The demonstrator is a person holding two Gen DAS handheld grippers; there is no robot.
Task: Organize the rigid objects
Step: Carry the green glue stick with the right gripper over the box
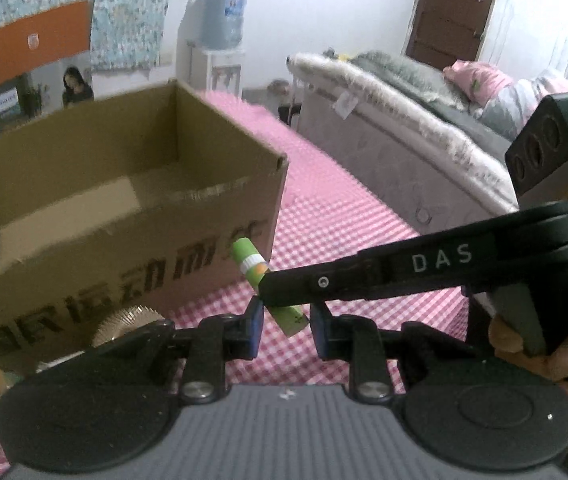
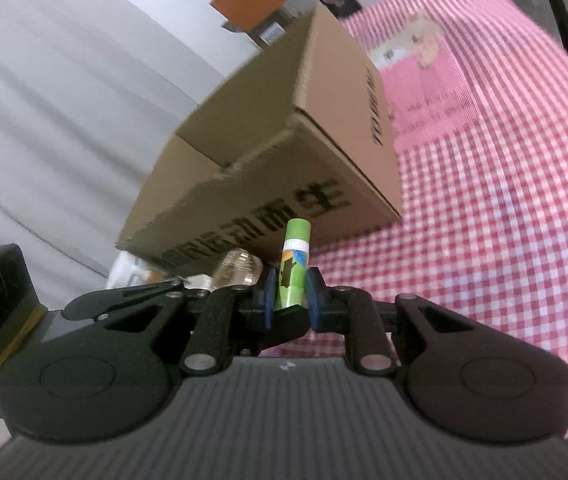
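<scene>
Green tube (image 2: 292, 270) pinched in both grippers' closed fingers, just before the box (image 2: 268, 152) edge.

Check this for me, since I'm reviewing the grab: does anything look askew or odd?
Slightly. The green tube is pinched near its bottom end by the right gripper, sticking out far beyond the pads. The cardboard box has a ragged, torn top edge.

The right gripper (image 2: 288, 298) is closed on a green tube (image 2: 293, 264), in front of the cardboard box (image 2: 268, 152), and the left gripper (image 1: 285, 330), also closed, holds its lower end.
</scene>
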